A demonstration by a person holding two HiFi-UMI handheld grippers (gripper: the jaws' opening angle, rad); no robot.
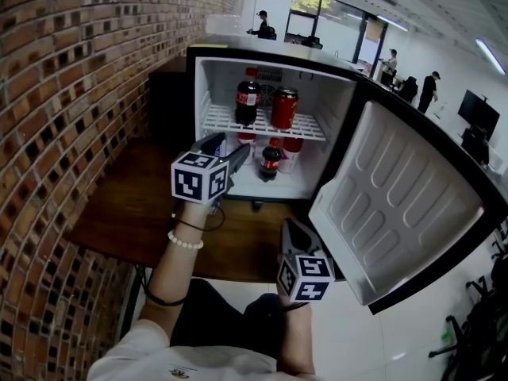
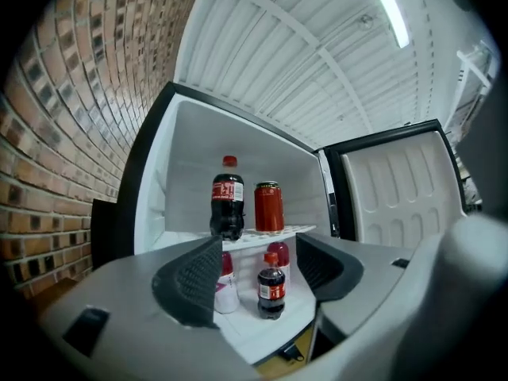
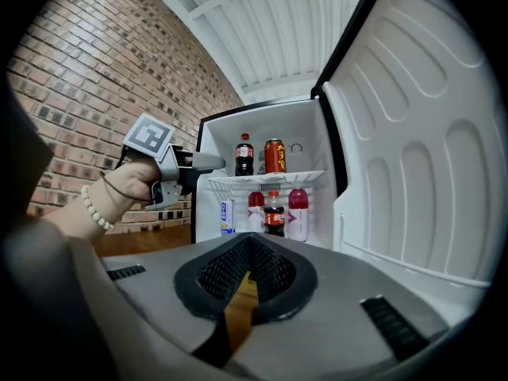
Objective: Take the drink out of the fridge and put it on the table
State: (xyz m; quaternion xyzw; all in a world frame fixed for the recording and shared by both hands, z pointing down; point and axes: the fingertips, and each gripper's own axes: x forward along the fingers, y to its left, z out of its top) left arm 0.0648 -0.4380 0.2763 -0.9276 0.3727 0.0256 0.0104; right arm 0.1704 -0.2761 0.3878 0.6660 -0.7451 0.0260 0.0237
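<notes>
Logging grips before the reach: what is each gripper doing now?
Left gripper: open, nothing between its jaws.
Right gripper: shut, holding nothing.

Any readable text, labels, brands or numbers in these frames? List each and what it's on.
No text is legible in any view.
Tall cola bottle, red label: white print, too blurred.
Small cola bottle, red label: too small.
Red can: no readable print.
Blue-and-white carton: too small.
Marker cubes: square patterns, no letters.
</notes>
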